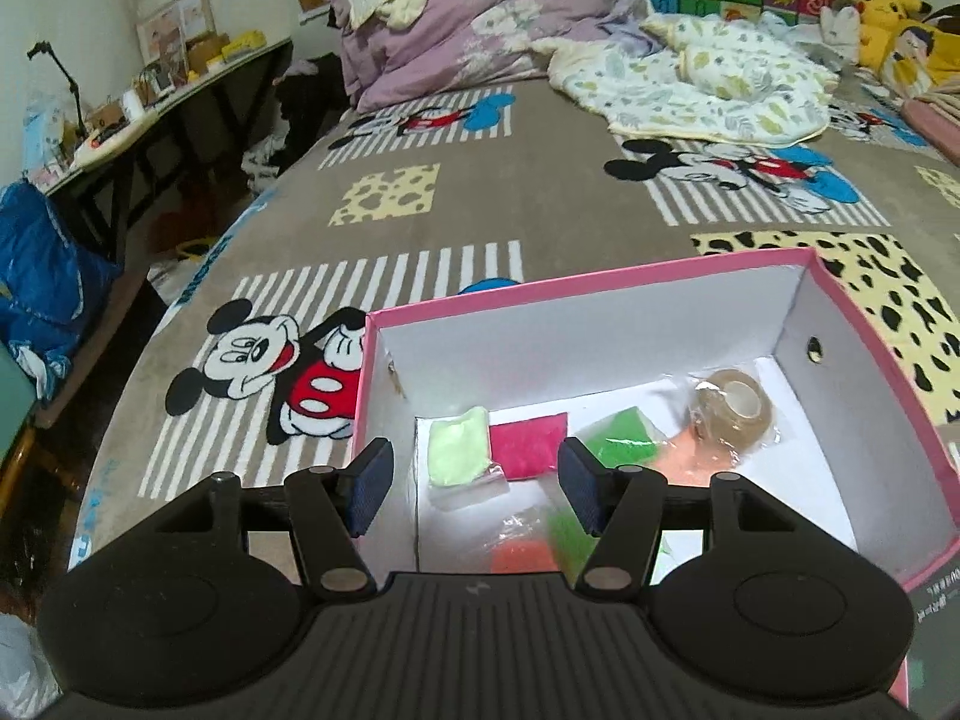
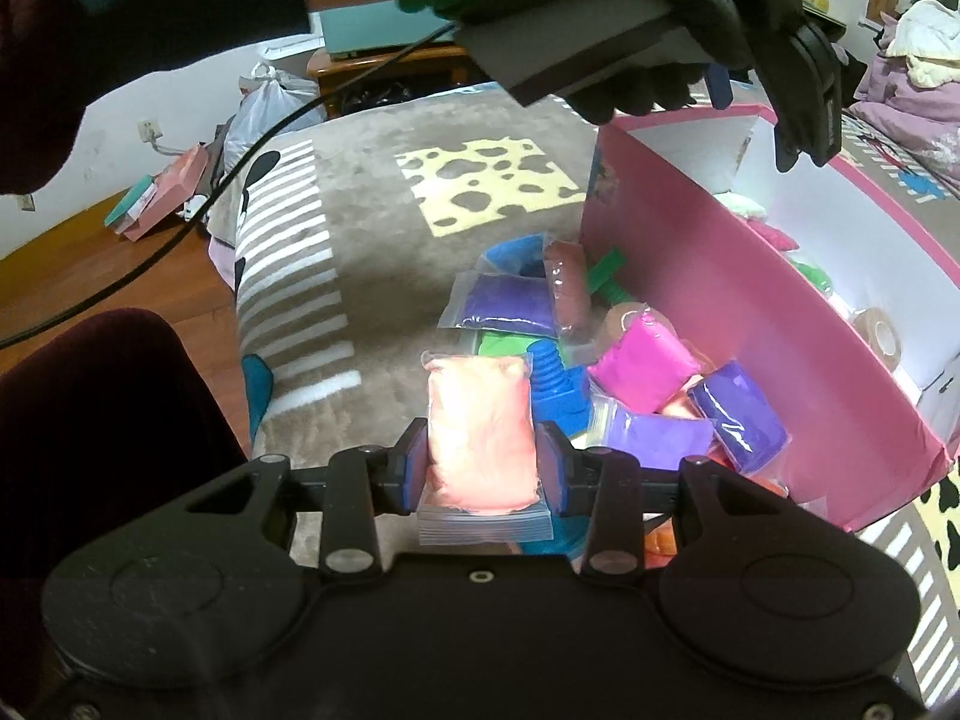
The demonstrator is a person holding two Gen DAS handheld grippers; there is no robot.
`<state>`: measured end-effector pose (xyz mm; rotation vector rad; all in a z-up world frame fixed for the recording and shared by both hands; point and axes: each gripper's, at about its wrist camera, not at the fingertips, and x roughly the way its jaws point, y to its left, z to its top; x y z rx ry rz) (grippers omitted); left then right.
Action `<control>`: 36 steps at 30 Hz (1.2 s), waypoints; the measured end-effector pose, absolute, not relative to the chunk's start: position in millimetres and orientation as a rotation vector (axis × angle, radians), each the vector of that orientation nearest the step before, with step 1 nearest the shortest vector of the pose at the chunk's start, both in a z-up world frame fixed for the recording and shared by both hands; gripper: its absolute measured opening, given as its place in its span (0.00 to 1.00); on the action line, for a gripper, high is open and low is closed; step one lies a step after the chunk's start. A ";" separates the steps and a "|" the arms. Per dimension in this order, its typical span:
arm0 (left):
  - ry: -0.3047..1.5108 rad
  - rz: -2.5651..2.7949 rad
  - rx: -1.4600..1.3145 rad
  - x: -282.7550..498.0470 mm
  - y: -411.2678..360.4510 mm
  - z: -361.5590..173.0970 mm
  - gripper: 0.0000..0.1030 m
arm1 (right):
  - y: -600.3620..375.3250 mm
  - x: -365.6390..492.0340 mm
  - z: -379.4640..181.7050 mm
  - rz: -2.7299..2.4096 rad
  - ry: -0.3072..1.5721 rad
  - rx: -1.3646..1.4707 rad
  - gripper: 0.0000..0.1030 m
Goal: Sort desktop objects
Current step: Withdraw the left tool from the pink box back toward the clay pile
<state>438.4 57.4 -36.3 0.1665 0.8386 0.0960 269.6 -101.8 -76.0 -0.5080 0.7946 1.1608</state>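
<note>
A pink cardboard box (image 1: 600,285) with a white inside lies on the cartoon-print bed cover. In it are a pale green clay bag (image 1: 457,447), a magenta bag (image 1: 528,444), green and orange bags, and a roll of clear tape (image 1: 735,405). My left gripper (image 1: 474,483) hovers over the box's near left part, open, nothing between its pads. My right gripper (image 2: 483,468) is shut on a salmon-pink clay bag (image 2: 480,432). Beyond it lies a pile of bagged clay: purple (image 2: 507,303), magenta (image 2: 645,363), violet (image 2: 741,417), and a blue plastic piece (image 2: 555,384), beside the box's pink wall (image 2: 720,324).
Pillows and a leaf-print quilt (image 1: 690,90) lie at the bed's far end, plush toys (image 1: 888,18) at the far right. A cluttered desk (image 1: 150,102) stands left. In the right wrist view a gloved hand (image 2: 660,18) holds the other gripper overhead; a cable (image 2: 180,228) hangs over the wooden floor.
</note>
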 end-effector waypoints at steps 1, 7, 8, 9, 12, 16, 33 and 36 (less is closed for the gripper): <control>0.832 0.092 0.173 435.1 56.6 -34.8 0.58 | -101.6 269.2 -76.2 1.158 0.797 -0.511 0.36; 0.797 0.072 0.185 413.1 54.0 -26.9 0.58 | -101.1 265.7 -77.1 1.145 0.812 -0.531 0.36; 0.792 0.067 0.184 409.3 53.6 -25.3 0.58 | -100.9 265.0 -77.0 1.143 0.813 -0.535 0.36; 0.786 0.062 0.184 405.3 52.8 -23.8 0.58 | -100.9 264.5 -76.7 1.142 0.814 -0.538 0.36; 0.771 0.046 0.185 391.8 50.4 -19.8 0.58 | -101.3 263.9 -75.6 1.135 0.817 -0.543 0.36; 0.760 0.019 0.186 373.1 47.6 -17.5 0.58 | -101.6 262.6 -74.1 1.128 0.822 -0.545 0.36; 0.667 -0.019 0.129 287.4 56.8 -17.6 0.58 | -103.6 257.3 -65.5 1.100 0.829 -0.557 0.36; 0.634 -0.011 0.125 265.8 60.0 -23.9 0.58 | -105.2 257.4 -63.6 1.092 0.828 -0.554 0.36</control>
